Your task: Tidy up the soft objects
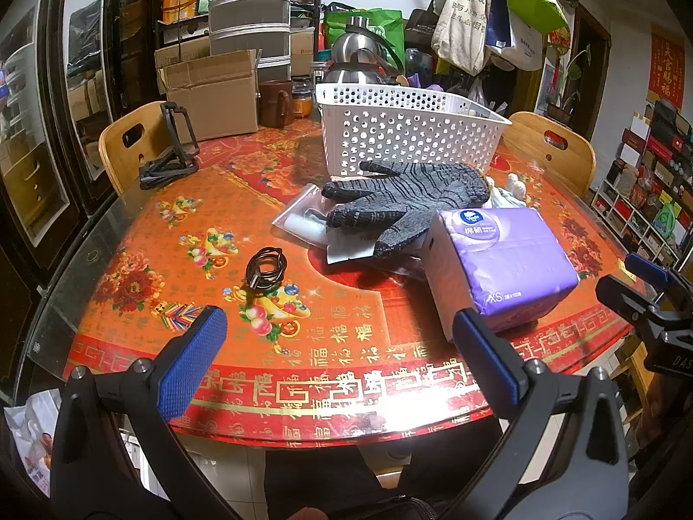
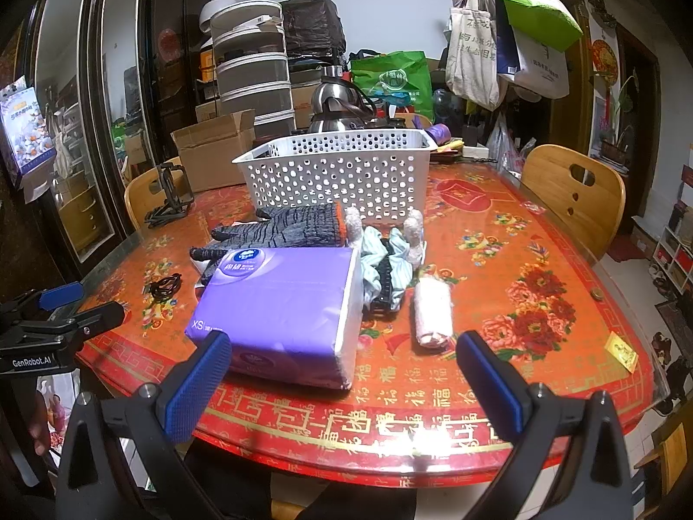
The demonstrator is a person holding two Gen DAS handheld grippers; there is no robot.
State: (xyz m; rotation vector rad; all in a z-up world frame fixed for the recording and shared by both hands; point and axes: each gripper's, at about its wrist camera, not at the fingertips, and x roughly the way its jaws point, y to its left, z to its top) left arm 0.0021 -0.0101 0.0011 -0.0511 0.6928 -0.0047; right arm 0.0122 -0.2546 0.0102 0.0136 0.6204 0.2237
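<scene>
A purple pack of tissues lies near the table's front edge. Behind it a grey knitted glove rests on a clear plastic pouch. A rolled white towel and a pale green plush toy lie right of the pack. The white perforated basket stands behind them. My left gripper is open over the front edge, left of the pack. My right gripper is open, just in front of the pack and towel. Both hold nothing.
A coiled black cable lies at front left. A black folding stand, a cardboard box, a brown mug and steel kettle sit at the back. Wooden chairs flank the red-patterned table.
</scene>
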